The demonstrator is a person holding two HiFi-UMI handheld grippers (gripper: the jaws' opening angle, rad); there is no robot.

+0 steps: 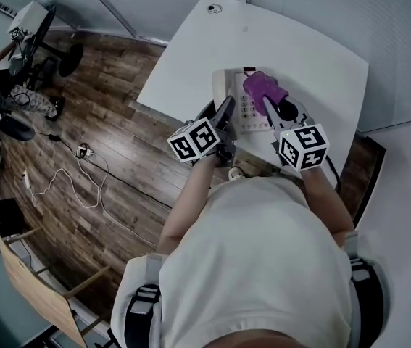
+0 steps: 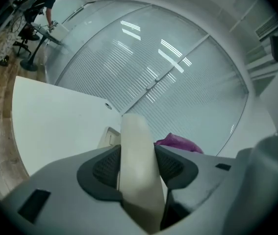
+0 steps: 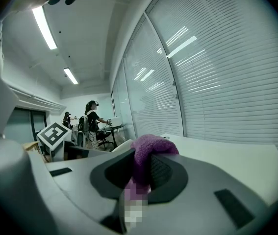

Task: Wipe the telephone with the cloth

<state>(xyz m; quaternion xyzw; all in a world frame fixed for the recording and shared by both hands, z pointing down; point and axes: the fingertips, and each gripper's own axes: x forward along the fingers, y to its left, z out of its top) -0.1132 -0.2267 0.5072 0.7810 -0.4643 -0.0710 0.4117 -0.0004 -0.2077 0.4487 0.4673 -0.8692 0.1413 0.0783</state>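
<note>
**Note-taker:** Telephone: cream desk set with the keypad facing up. It sits on the white table near the person's edge, between the 2 grippers. The shell looks like hard, smooth plastic and is likely slippery under a pad.

**Checker:** And its handset?

**Note-taker:** The handset is clamped in the left gripper, with a pad pressed against each side. Whether it is lifted off the cradle or only pinned there cannot be told. It looks light and stiff. The rounded body could twist in the grip, so mid-length seems the sensible hold.

**Checker:** Right gripper?

**Note-taker:** It is closed on the cloth, which is purple, fuzzy and bunched, with 1 fold bulging past the jaws. The cloth is over the upper right of the base, touching it or just above; the pictures do not settle which. It is judged soft, limp and light, so it will drag and fold rather than push. A thick wad held at the jaws would suit wiping.

**Checker:** Would the base slide?

**Note-taker:** Probably, since it is light and the table top is smooth. The raised keys call for gentle pressure.
</note>
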